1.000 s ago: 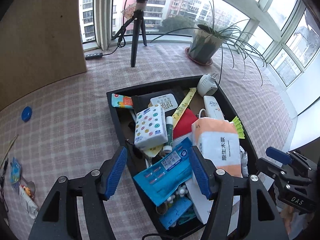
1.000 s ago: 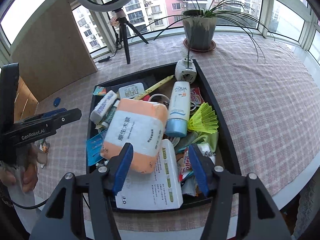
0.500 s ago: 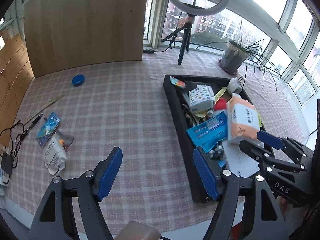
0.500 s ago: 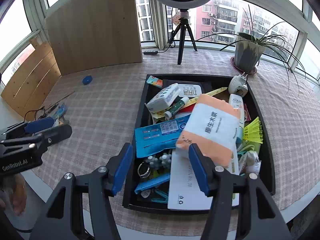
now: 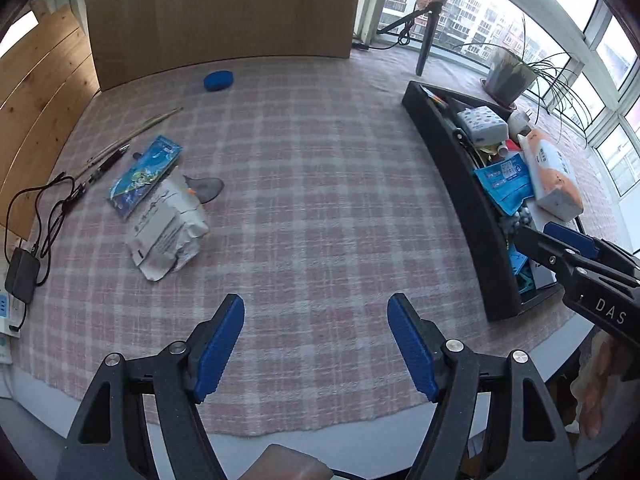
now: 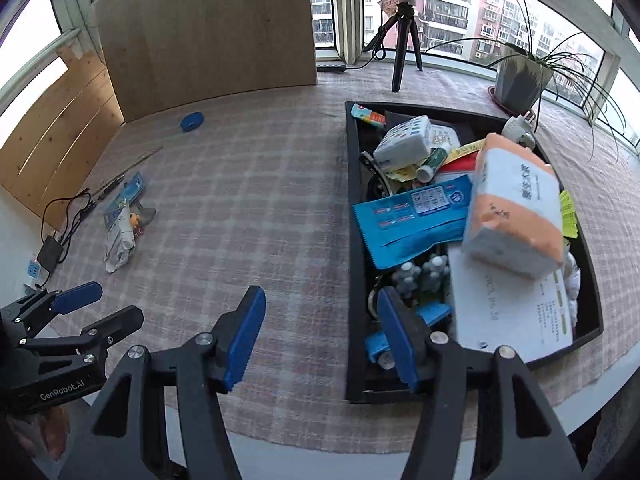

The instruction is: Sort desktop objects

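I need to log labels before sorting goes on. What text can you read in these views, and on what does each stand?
"DAS": white letters on the right claw body, seen from the left wrist.
"GenRobot.AI": white letters on the left claw body, seen from the right wrist.
Tissue pack: dark characters, too blurred to read.
Blue packet, white sheet, white bag: print too small to read.

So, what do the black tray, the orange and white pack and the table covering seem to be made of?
Black tray: probably rigid plastic, matte, judging by its smooth, even walls.
Orange and white pack: soft plastic film, slightly glossy, with rounded corners; likely tissues inside.
Table covering: woven cloth with a pink and white check; the surface looks coarse and matte.
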Tool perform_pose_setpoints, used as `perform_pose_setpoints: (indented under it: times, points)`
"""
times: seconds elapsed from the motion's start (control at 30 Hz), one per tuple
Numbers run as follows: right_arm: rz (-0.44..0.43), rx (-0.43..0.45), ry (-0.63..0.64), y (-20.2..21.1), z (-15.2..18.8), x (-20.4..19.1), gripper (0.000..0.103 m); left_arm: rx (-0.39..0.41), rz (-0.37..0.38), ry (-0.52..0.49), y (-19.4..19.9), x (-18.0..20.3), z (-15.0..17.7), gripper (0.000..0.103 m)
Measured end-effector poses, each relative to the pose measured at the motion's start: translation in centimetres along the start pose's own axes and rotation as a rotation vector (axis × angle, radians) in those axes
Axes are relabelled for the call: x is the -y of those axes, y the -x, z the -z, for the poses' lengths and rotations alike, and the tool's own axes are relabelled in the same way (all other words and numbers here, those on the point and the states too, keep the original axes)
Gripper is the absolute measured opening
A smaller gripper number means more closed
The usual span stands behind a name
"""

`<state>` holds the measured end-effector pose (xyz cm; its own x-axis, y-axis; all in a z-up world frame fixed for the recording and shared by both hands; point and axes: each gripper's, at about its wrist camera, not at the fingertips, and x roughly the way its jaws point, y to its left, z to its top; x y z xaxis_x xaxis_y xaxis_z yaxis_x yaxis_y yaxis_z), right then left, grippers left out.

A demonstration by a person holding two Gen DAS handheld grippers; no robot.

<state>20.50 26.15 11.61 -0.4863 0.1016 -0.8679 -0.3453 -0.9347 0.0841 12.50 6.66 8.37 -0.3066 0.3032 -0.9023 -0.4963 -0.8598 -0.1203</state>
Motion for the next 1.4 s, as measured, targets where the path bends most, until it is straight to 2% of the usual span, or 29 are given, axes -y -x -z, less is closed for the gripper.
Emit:
perform_pose_setpoints:
  times: [0.3,0.43,0.63,1.03,1.2,1.3,1.4]
  points:
    - [0.007,-0.002,0.002,-0.9,0.4,-5.8,0.058,0.045,-0.009,0.008,1.8,-5.7,-0.2,0.073]
    - [0.005,-0.003,0.004,-1.0,0.5,-7.4,0.058,0.079,-0.025,0.016,2.5,-7.4,-0.4,0.077]
    - [0.01,-0.012,0.017,-1.1,1.0,-8.9,0.058,0.069,-0.019,0.078,2.5,-9.8,0.1,0.076]
    - [0.013,-0.027,0.023,-1.6,1.3,-9.2,0.058,0.096,-0.023,0.09,3.2,-10.1,0.6,0.078]
    - [0.012,-0.024,0.03,-1.7,1.0,-9.3,0.058,0.072,-0.02,0.102,2.8,-10.3,0.3,0.078]
    - [0.015,-0.021,0.034,-1.7,0.8,-9.2,0.058,0.083,-0.038,0.104,2.9,-10.3,0.2,0.078]
    - [0.022,-0.02,0.036,-1.9,0.6,-9.0,0.058,0.086,-0.024,0.108,3.1,-10.2,0.1,0.078]
